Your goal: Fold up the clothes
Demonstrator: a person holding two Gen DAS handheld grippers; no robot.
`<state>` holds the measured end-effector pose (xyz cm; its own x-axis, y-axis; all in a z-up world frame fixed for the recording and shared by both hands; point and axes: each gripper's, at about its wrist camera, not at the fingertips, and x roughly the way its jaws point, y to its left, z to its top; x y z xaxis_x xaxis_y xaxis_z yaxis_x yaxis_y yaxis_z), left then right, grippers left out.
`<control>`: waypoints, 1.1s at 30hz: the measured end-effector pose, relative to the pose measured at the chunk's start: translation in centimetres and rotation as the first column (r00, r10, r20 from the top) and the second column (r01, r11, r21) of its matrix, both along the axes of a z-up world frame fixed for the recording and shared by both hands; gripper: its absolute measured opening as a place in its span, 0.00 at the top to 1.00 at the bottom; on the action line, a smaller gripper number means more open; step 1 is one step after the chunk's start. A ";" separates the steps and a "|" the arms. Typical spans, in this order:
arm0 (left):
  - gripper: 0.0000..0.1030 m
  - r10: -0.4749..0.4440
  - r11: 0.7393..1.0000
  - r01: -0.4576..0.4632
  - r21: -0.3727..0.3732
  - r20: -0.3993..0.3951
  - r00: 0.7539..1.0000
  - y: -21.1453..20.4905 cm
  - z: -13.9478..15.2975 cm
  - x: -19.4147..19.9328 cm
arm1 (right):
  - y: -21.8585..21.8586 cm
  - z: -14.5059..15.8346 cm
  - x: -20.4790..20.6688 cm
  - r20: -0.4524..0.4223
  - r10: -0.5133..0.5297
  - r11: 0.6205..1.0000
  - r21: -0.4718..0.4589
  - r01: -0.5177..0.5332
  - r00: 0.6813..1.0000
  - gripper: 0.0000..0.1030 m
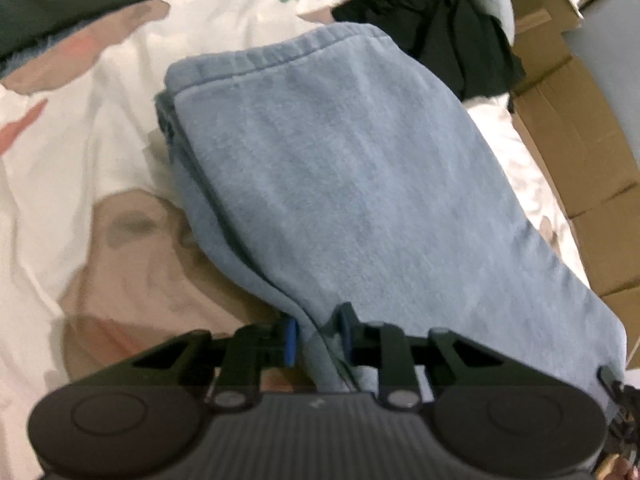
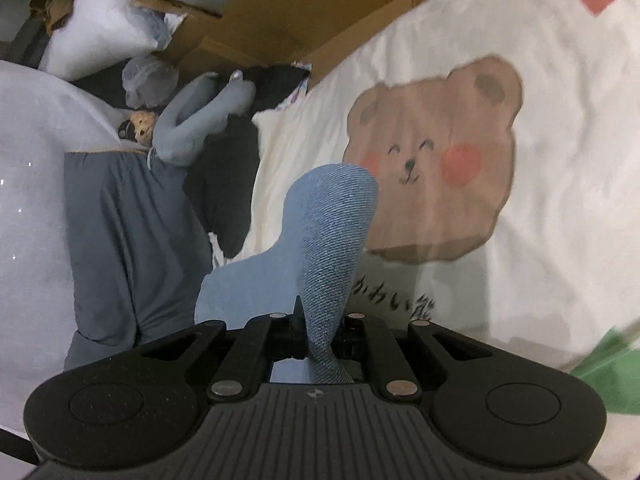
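Note:
Light blue sweatpants (image 1: 340, 168) lie folded on the bed sheet (image 1: 80, 140), with the elastic waistband at the far end. My left gripper (image 1: 319, 338) is at their near edge, and its blue pads pinch a thick fold of the cloth. In the right wrist view my right gripper (image 2: 322, 332) is shut on another part of the sweatpants (image 2: 332, 220). A rounded flap of the fabric sticks up past its fingers, raised above the bear-print sheet (image 2: 436, 160).
Black clothing (image 1: 436, 28) is heaped beyond the waistband. Cardboard boxes (image 1: 580, 140) line the bed's right side. The right wrist view shows a grey-blue garment (image 2: 128, 240), black clothes (image 2: 232, 168), a grey plush toy (image 2: 196, 120) and a white pillow (image 2: 104, 32).

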<state>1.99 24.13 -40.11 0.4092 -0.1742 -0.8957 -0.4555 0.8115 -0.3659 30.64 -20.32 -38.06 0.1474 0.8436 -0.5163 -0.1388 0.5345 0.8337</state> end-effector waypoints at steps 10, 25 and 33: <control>0.80 -0.143 0.989 0.143 -0.029 0.014 0.990 -7.7 -0.7 0.4 | -5.2 2.4 2.7 0.060 -0.096 0.988 -0.115 0.103 0.994 0.94; 0.81 -0.280 0.946 0.280 -0.162 0.020 0.960 -13.2 -1.1 1.9 | -11.9 4.5 4.5 0.079 -0.239 0.952 -0.180 0.249 0.968 0.95; 0.77 -0.408 0.904 0.405 -0.135 0.012 0.913 -15.8 -1.8 3.8 | -15.0 1.5 5.4 0.059 -0.261 0.930 -0.250 0.268 0.963 0.86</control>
<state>5.75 8.33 -41.95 0.2635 -0.4391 -0.8589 -0.1031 0.8725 -0.4777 36.03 -35.31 -36.53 0.3625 0.6138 -0.7013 0.0181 0.7477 0.6638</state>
